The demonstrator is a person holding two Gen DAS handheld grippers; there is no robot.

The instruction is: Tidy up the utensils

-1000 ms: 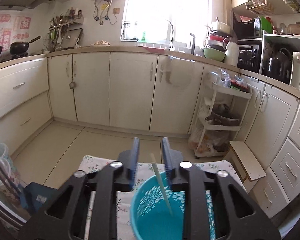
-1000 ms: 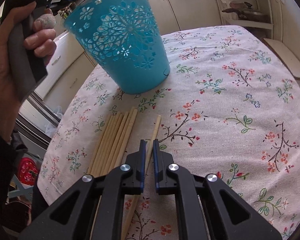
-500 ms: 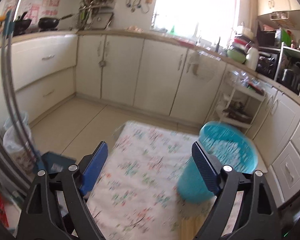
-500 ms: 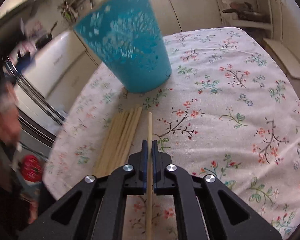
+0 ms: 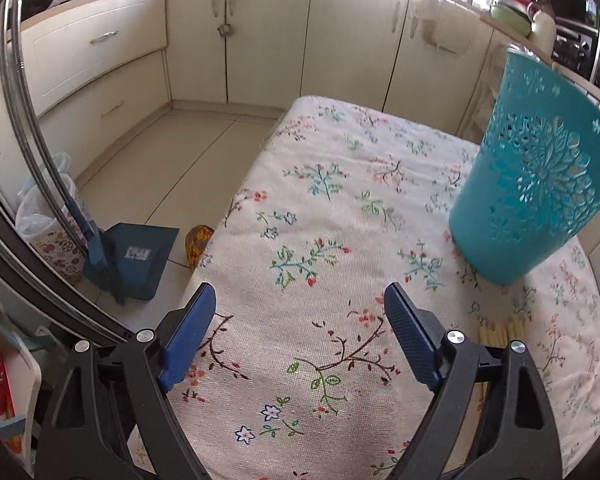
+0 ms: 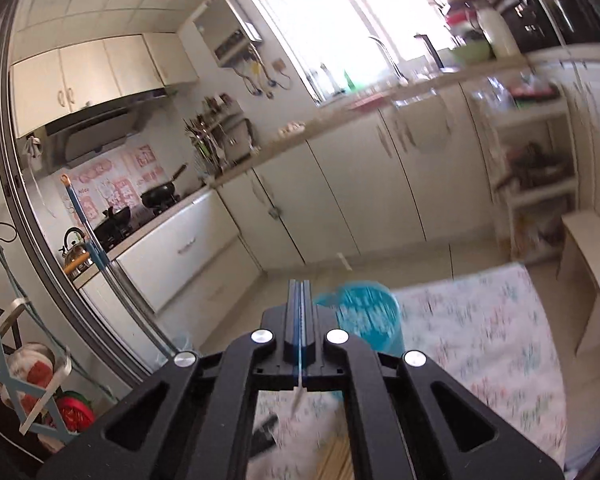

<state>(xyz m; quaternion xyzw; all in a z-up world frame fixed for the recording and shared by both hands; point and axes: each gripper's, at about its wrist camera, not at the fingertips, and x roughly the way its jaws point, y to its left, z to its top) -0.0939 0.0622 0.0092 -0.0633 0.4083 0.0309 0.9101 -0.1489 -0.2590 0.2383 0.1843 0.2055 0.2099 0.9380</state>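
A teal cut-out basket (image 5: 532, 184) stands on the floral tablecloth (image 5: 324, 208) at the right. My left gripper (image 5: 300, 300) hangs low over the cloth to the basket's left, jaws wide open and nothing between them. The ends of a bundle of wooden chopsticks (image 5: 496, 332) peek out beside its right finger. My right gripper (image 6: 299, 284) is raised high and shut on a single pale chopstick (image 6: 298, 396), which runs between the pads, its far tip showing beyond them. Below it, the basket (image 6: 364, 316) is blurred and the bundle (image 6: 334, 460) lies on the cloth.
Cream kitchen cabinets (image 5: 268, 36) line the far wall. Left of the table on the floor are a blue dustpan (image 5: 136, 256) and a lined bin (image 5: 48, 224). A white shelf trolley (image 6: 536, 152) and a low wooden stool (image 6: 592, 256) stand at the right.
The left gripper opened, left a chopstick in the basket, then swung down and left over the cloth. The right gripper closed on a single chopstick and lifted it high off the table.
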